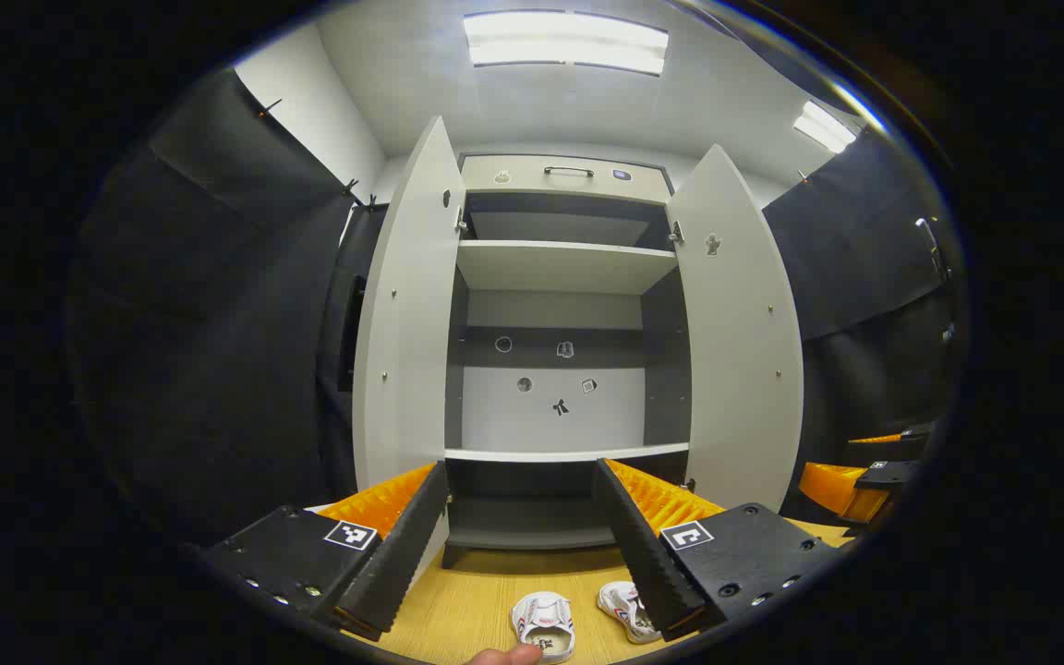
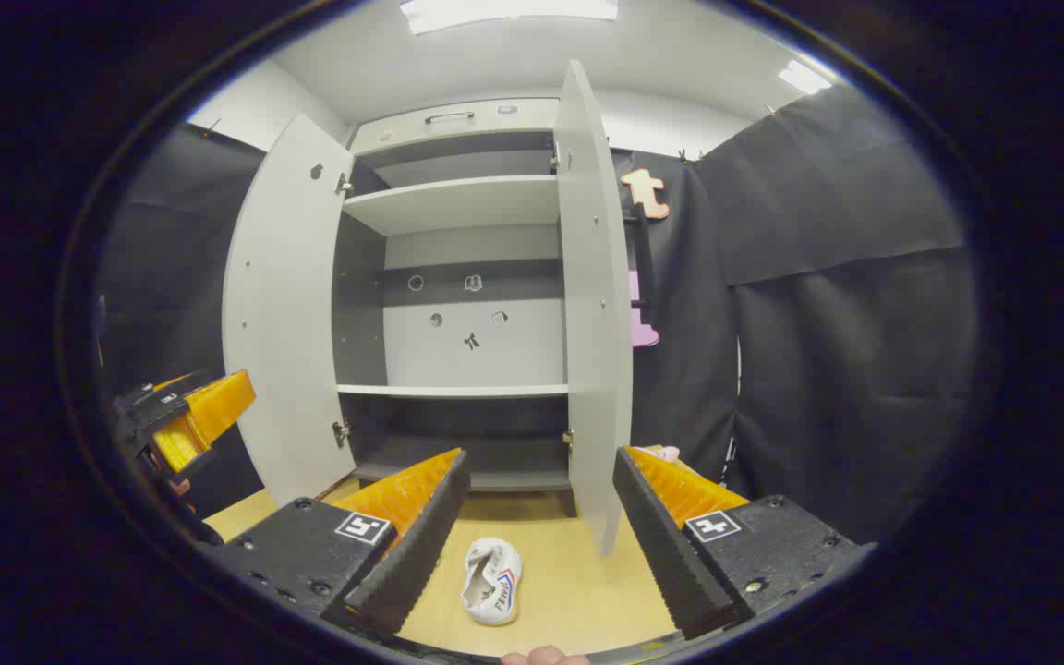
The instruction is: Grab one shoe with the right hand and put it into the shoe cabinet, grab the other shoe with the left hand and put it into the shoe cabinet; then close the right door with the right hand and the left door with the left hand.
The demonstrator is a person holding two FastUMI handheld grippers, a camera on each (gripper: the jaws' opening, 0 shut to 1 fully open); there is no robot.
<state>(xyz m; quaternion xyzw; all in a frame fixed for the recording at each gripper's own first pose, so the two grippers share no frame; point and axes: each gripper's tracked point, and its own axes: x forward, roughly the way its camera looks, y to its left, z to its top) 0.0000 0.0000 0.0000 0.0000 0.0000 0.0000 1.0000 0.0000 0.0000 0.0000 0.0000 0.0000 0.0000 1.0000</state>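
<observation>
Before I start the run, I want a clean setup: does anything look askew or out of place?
Nothing is damaged. The two white shoes lie on the wooden floor pointing different ways, not as a neat pair. Both cabinet doors stand open.

The tall shoe cabinet [image 1: 560, 268] has smooth, matt pale-grey laminate doors and shelves. Wood-grain tan flooring [image 2: 569, 582] looks smooth. Both small white shoes [image 1: 543, 625] appear cloth. Left gripper's [image 1: 523, 517] ribbed orange-and-black plastic fingers look matt.
</observation>
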